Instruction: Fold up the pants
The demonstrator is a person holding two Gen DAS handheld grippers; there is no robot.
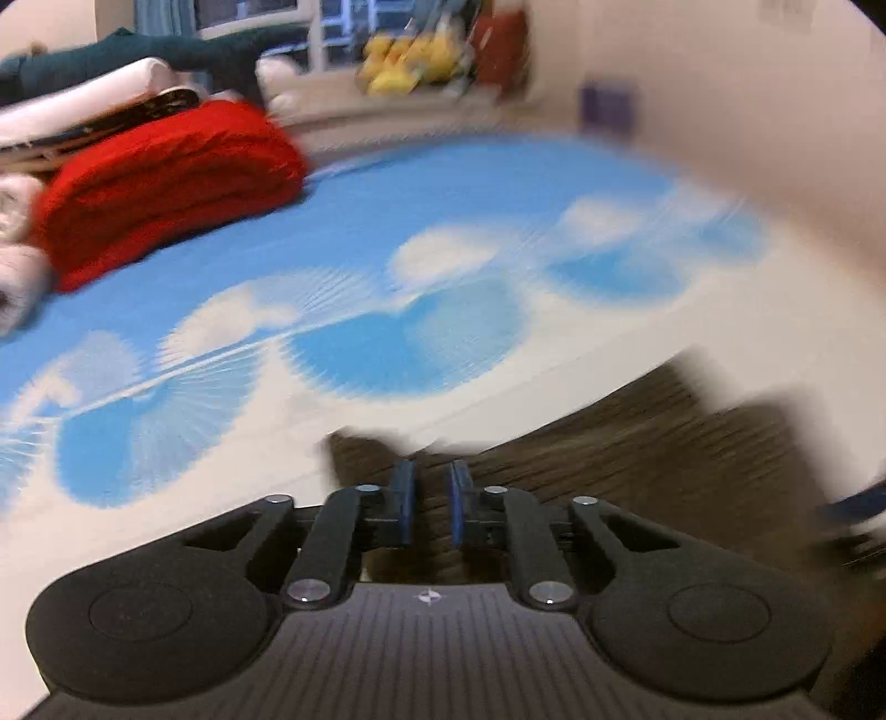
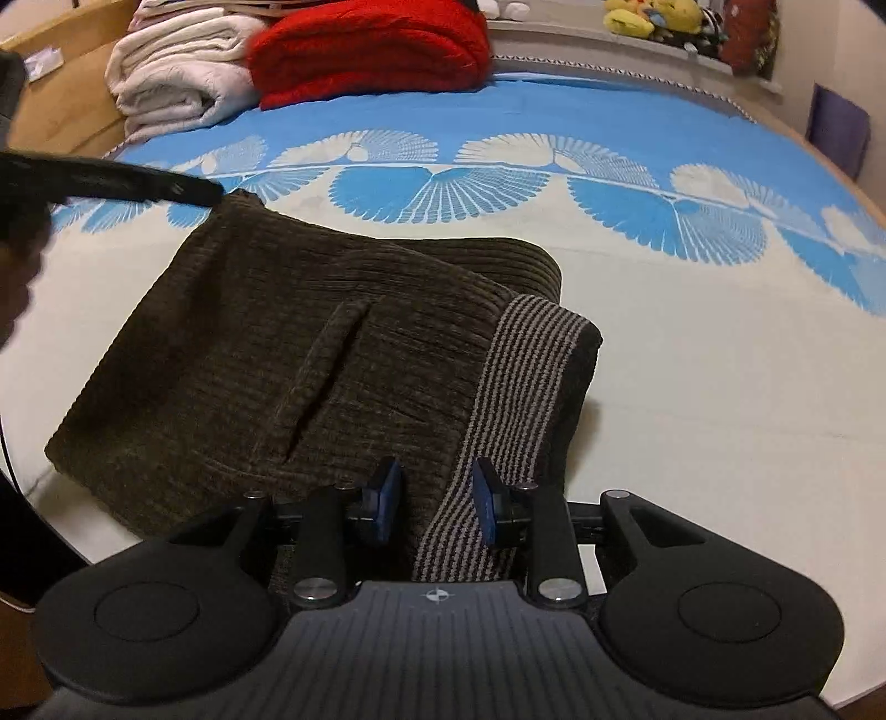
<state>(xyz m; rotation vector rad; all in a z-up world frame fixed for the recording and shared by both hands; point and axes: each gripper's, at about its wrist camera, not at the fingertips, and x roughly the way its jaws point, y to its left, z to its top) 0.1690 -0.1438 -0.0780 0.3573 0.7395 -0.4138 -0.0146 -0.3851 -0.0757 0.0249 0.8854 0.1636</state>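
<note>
Right wrist: 1 pants (image 2: 310,343), 2 blankets, red (image 2: 371,50) & white (image 2: 177,72).

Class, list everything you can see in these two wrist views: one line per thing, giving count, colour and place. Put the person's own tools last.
pants: one, dark brown corduroy with a striped waistband, folded on the near part of the bed.
bedsheet: one, blue and cream with a fan pattern, covering the bed.
red blanket: one, red, folded at the far end of the bed.
white blanket: one, off-white, folded to the left of the red one.
plush toys: several, mostly yellow, on the ledge beyond the bed.
left claw: one, black with blue pads, slightly open, empty.
right claw: one, black with blue pads, open, over the waistband.
</note>
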